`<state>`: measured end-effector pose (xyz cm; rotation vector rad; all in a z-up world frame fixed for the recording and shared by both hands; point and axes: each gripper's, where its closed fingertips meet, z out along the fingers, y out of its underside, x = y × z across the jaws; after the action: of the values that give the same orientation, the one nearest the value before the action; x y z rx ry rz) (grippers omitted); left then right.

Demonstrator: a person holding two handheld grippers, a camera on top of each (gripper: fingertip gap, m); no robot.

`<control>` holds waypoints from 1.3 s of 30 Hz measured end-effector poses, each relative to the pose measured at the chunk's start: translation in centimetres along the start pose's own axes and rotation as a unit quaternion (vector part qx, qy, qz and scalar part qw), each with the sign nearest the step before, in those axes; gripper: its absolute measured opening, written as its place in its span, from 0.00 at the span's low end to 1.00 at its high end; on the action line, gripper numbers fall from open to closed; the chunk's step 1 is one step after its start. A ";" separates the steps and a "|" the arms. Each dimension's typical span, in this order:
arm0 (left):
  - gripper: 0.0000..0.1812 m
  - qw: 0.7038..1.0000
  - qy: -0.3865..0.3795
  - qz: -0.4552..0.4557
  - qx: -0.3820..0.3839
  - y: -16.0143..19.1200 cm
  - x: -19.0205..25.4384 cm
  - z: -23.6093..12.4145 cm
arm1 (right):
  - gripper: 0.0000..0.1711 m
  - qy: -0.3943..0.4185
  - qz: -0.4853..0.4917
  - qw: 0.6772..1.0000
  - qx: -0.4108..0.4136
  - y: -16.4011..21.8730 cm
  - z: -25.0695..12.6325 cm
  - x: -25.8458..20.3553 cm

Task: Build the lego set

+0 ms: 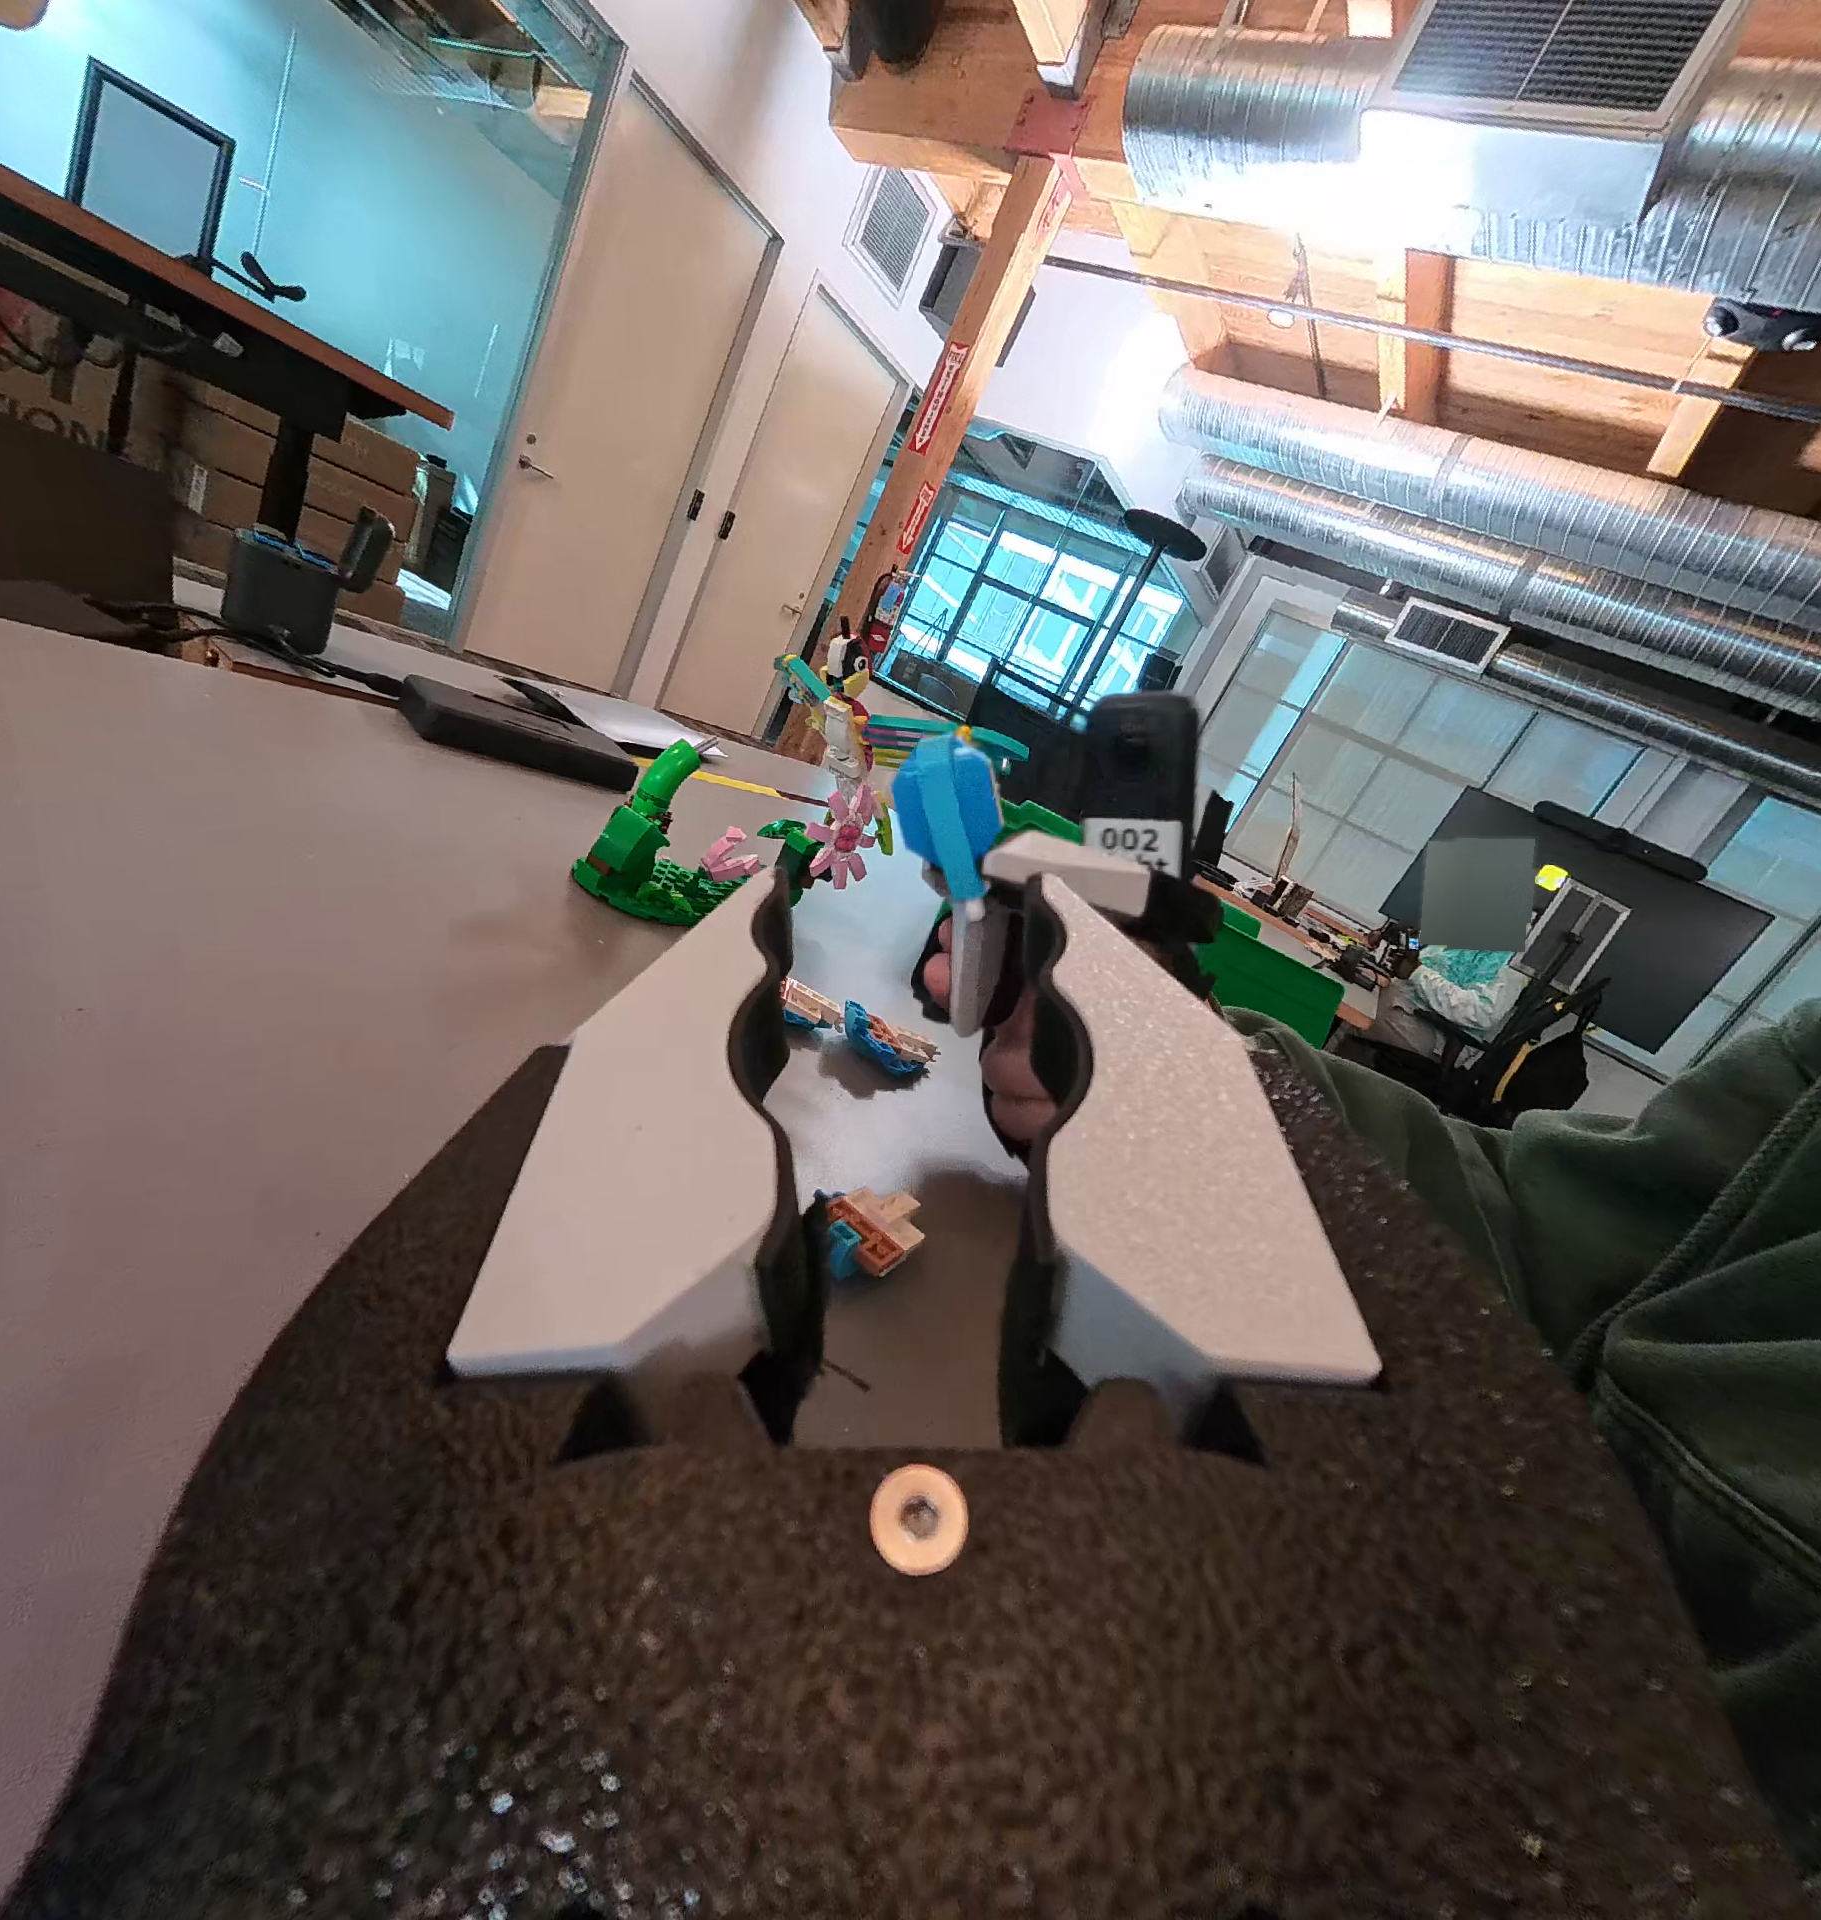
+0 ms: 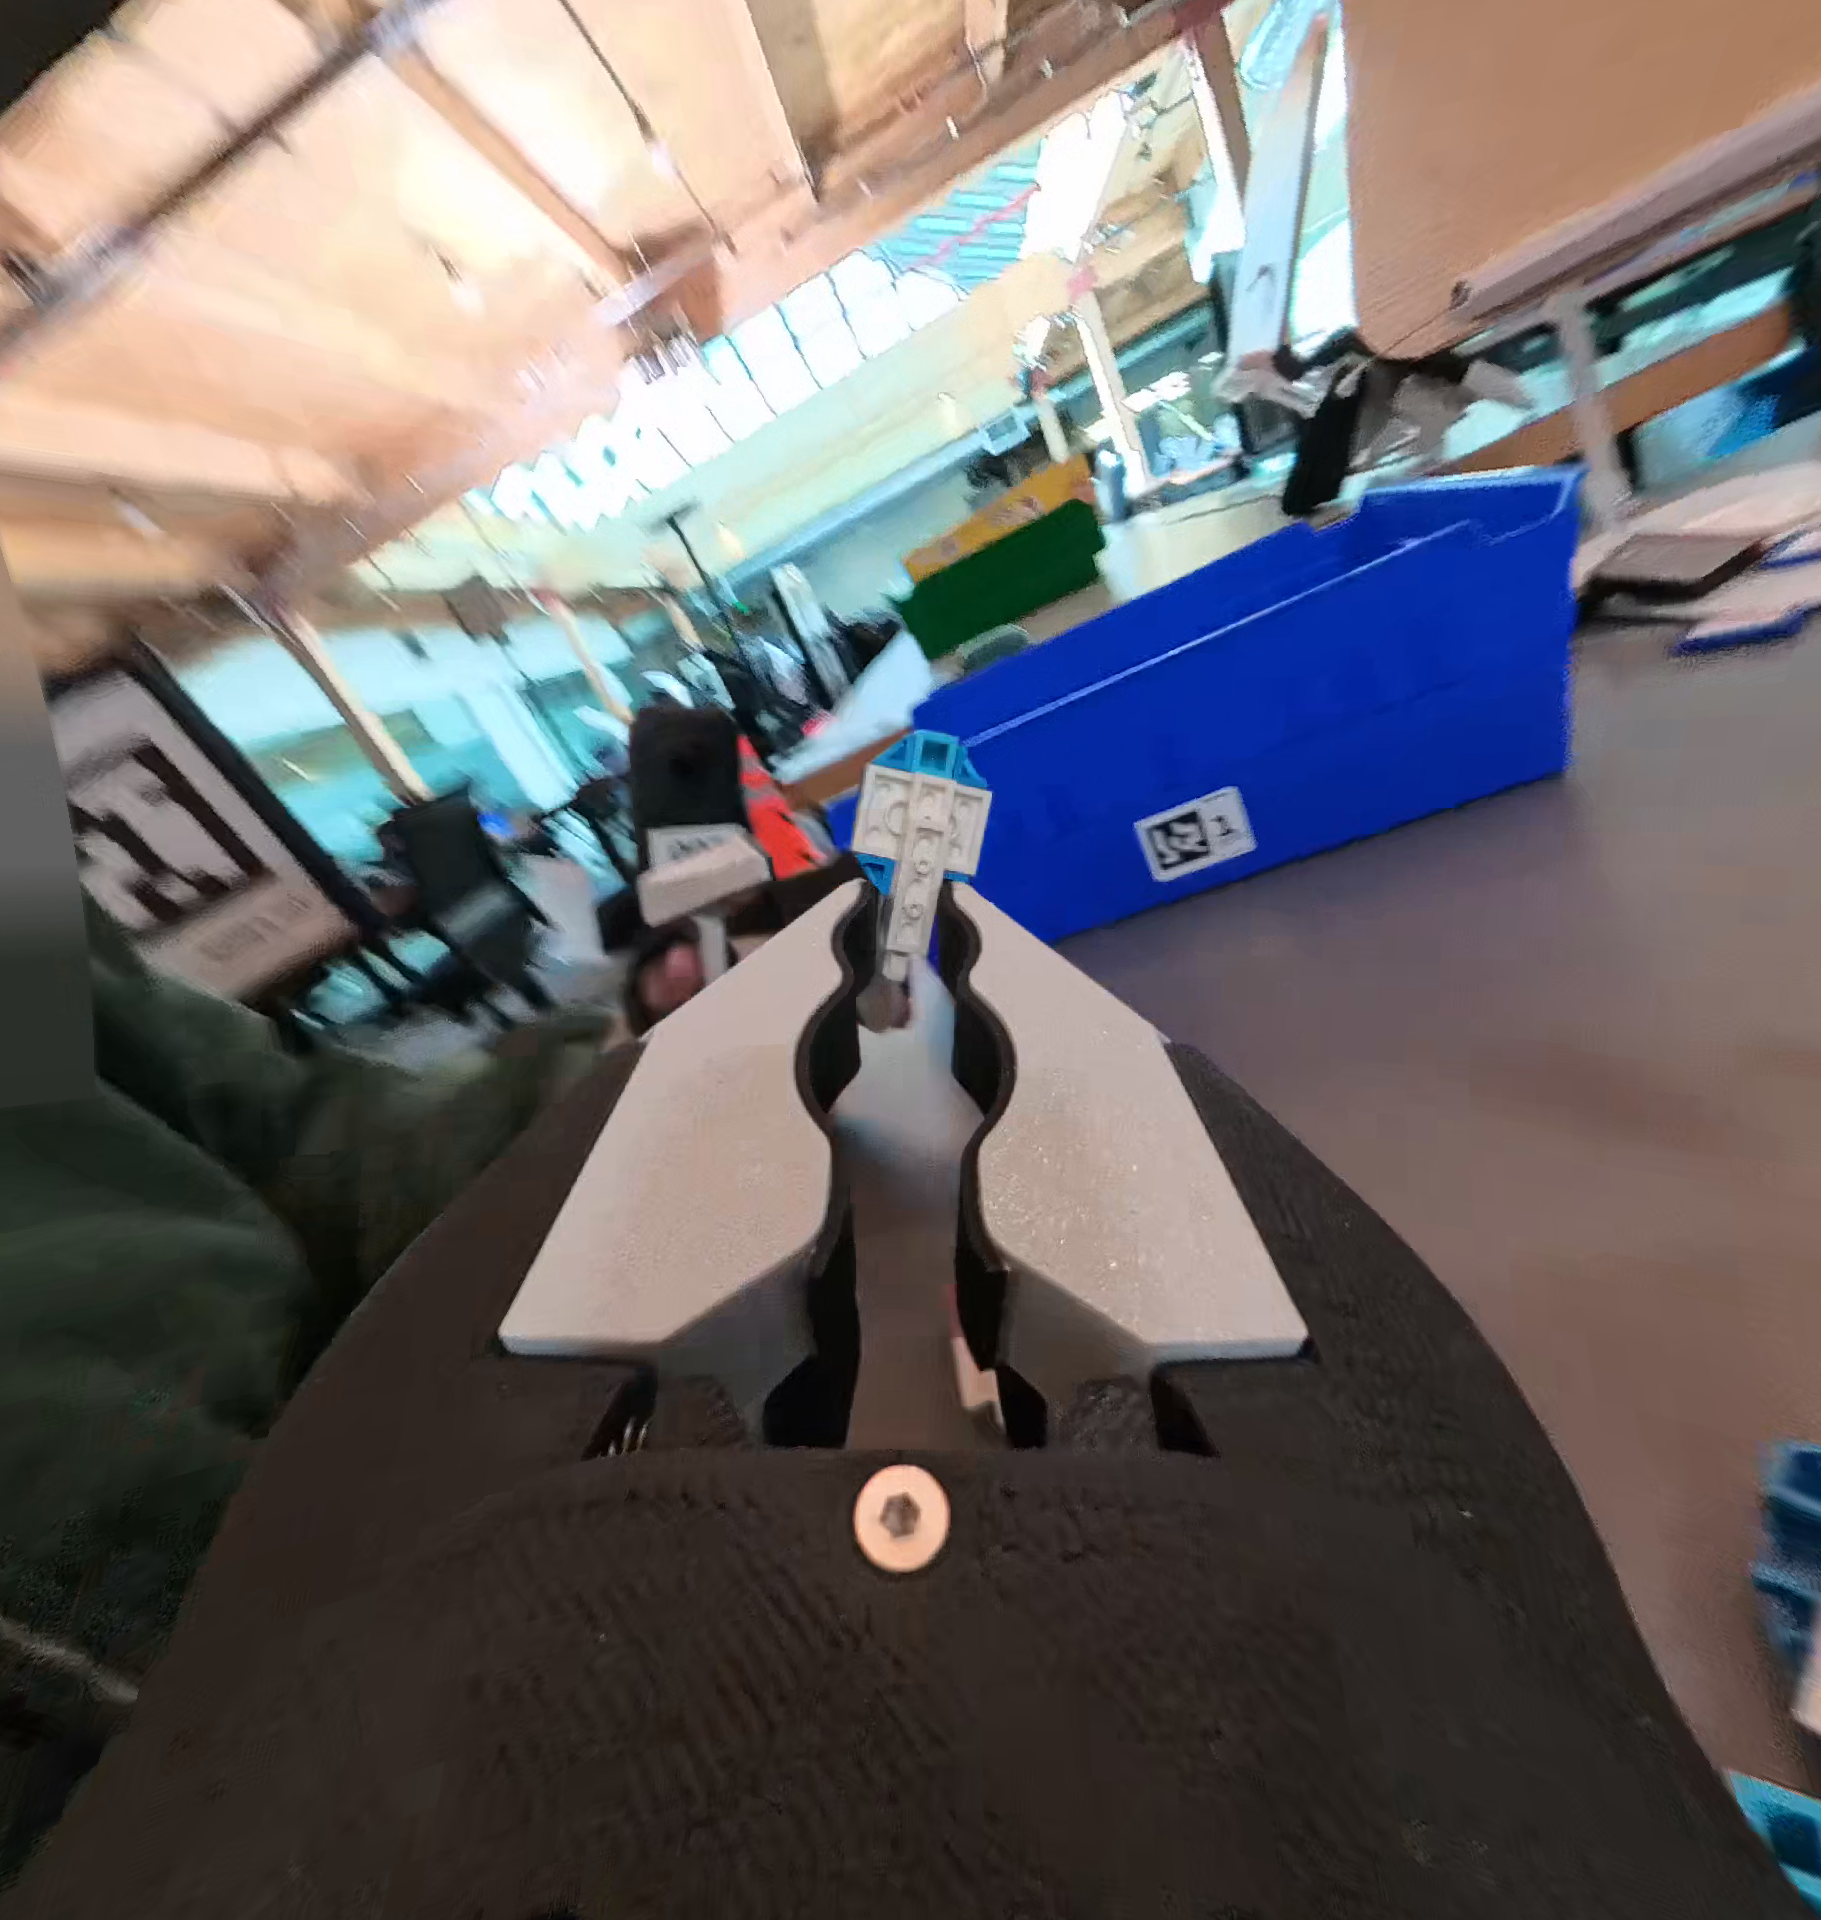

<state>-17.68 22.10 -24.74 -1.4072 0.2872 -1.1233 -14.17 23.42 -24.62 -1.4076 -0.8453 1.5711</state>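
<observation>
My right gripper (image 2: pixel 901 906) is shut on a small blue and white brick piece (image 2: pixel 918 836) and holds it upright above the grey table (image 2: pixel 1457 1039). In the left wrist view this piece (image 1: pixel 945 816) shows just beyond my left fingertips, held by the right gripper (image 1: pixel 989 914). My left gripper (image 1: pixel 906 894) is open and empty, low over the table (image 1: pixel 262 987). Small loose brick pieces (image 1: pixel 885 1039) (image 1: pixel 870 1231) lie on the table between and under its fingers. A green brick plant (image 1: pixel 657 842) with pink flowers (image 1: pixel 844 831) and a brick bird (image 1: pixel 844 675) stands beyond.
A blue bin (image 2: pixel 1249 748) stands on the table ahead and right of the right gripper. A black flat device (image 1: pixel 516 727) and a grey container (image 1: pixel 282 592) sit at the table's far left. A green sleeve (image 1: pixel 1664 1247) is at the right. Blue pieces (image 2: pixel 1810 1538) lie at the right edge. My right fingertips sit around 5 cm from my left ones.
</observation>
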 end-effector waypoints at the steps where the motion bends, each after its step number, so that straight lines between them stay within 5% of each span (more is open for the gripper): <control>1: 0.22 1.000 0.001 -0.002 0.000 0.0 0.0 0.0 | 0.05 0.019 -0.047 0.999 -0.016 0.4 0.2 0.0; 4: 0.22 1.000 0.003 -0.006 -0.002 0.1 0.0 0.0 | 0.05 0.071 -0.197 0.976 -0.053 1.0 0.5 0.0; 7: 0.22 1.000 0.014 -0.013 -0.005 0.2 0.2 0.1 | 0.05 0.112 -0.364 0.920 -0.088 1.5 0.7 -0.3; 12: 0.20 0.998 0.052 -0.030 -0.018 0.6 1.2 0.2 | 0.05 0.161 -0.619 0.758 -0.131 2.5 1.2 -0.9; 14: 0.11 0.997 0.065 -0.030 -0.028 0.9 1.6 0.3 | 0.05 0.173 -0.700 0.680 -0.132 2.6 1.4 -1.5; 17: 0.05 0.997 0.066 -0.012 -0.030 1.0 2.0 0.3 | 0.05 0.184 -0.747 0.623 -0.143 2.8 1.6 -1.7; 28: 0.05 0.997 0.049 -0.010 -0.064 1.9 1.6 0.7 | 0.05 0.182 -0.756 0.606 -0.169 3.1 1.2 -1.0; 33: 0.05 0.996 0.013 0.012 -0.085 2.5 0.9 0.8 | 0.08 0.168 -0.723 0.647 -0.175 3.6 1.2 -0.7; 39: 0.05 0.996 0.005 0.000 -0.093 2.7 0.6 0.8 | 0.06 0.167 -0.710 0.658 -0.187 4.0 1.4 -1.0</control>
<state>-15.54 21.58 -26.64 -1.5647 0.4082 -1.1267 -16.15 20.89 -27.61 -0.7049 -1.5044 -0.0977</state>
